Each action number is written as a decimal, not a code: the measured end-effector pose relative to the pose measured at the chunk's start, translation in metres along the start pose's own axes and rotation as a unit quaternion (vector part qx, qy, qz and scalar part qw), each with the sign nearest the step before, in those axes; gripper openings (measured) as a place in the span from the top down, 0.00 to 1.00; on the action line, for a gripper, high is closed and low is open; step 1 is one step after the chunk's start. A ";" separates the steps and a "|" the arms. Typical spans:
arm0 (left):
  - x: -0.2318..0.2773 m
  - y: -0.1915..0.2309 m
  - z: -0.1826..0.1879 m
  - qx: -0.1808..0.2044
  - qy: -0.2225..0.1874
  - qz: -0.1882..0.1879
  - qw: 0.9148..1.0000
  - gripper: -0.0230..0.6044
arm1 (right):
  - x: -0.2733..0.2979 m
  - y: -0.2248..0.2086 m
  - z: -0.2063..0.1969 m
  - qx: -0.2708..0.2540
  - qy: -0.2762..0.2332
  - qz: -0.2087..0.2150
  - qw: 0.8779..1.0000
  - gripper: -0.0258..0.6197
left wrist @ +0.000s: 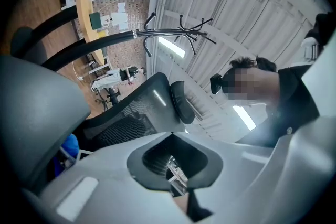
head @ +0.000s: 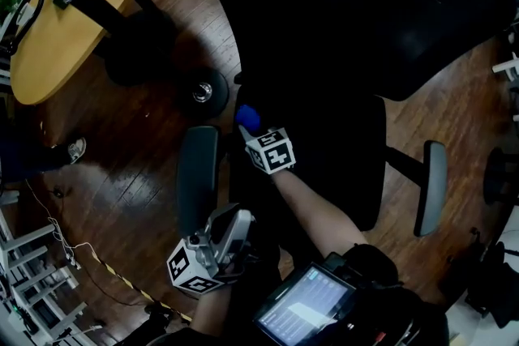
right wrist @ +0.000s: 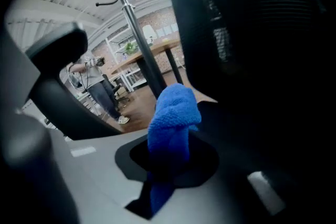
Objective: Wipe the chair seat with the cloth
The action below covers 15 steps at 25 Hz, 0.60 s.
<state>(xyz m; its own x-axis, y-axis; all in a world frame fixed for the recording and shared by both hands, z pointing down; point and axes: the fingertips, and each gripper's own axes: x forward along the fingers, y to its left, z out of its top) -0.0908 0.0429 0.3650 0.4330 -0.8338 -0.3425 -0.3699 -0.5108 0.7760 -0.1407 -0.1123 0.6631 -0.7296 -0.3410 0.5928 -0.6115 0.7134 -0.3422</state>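
Observation:
The black office chair's seat (head: 336,146) fills the middle of the head view, very dark, with its mesh backrest (head: 365,4) beyond. My right gripper (head: 250,128) is at the seat's left front edge, shut on a bunched blue cloth (head: 247,117). In the right gripper view the cloth (right wrist: 173,113) sticks up out of the right gripper (right wrist: 168,165) against the dark chair. My left gripper (head: 240,218) hangs lower left beside the left armrest (head: 197,178), off the seat. Seen in its own view, the left gripper (left wrist: 173,165) is shut on nothing and points up at the backrest (left wrist: 136,113).
An oval wooden table (head: 73,20) stands at the top left on the wood floor. The chair's right armrest (head: 434,186) and a castor (head: 203,91) flank the seat. A coat rack (left wrist: 163,34) rises behind. A bystander's shoe (head: 75,148) is at the left.

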 end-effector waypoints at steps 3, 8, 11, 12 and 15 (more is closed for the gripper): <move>-0.004 0.002 0.002 0.002 0.000 0.003 1.000 0.98 | 0.008 0.011 -0.011 -0.029 0.006 -0.007 1.000 0.88; -0.006 0.004 0.003 -0.002 0.000 0.002 1.000 0.98 | 0.002 -0.002 -0.013 -0.030 0.006 -0.012 0.999 0.88; -0.003 0.002 -0.001 -0.003 0.007 -0.006 1.000 0.98 | -0.014 -0.035 -0.020 -0.026 0.006 -0.047 0.999 0.88; -0.002 0.001 -0.002 -0.005 0.010 -0.007 1.000 0.98 | -0.021 -0.050 -0.025 -0.023 0.008 -0.063 0.998 0.88; 0.003 -0.002 -0.008 -0.010 0.017 -0.014 1.000 0.98 | -0.053 -0.103 -0.043 -0.012 0.023 -0.114 0.993 0.88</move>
<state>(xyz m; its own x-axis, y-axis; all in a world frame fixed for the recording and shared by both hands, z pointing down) -0.0823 0.0428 0.3668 0.4709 -0.8113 -0.3465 -0.3412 -0.5296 0.7766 -0.0261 -0.1415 0.6986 -0.5583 -0.4675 0.6854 -0.7513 0.6353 -0.1787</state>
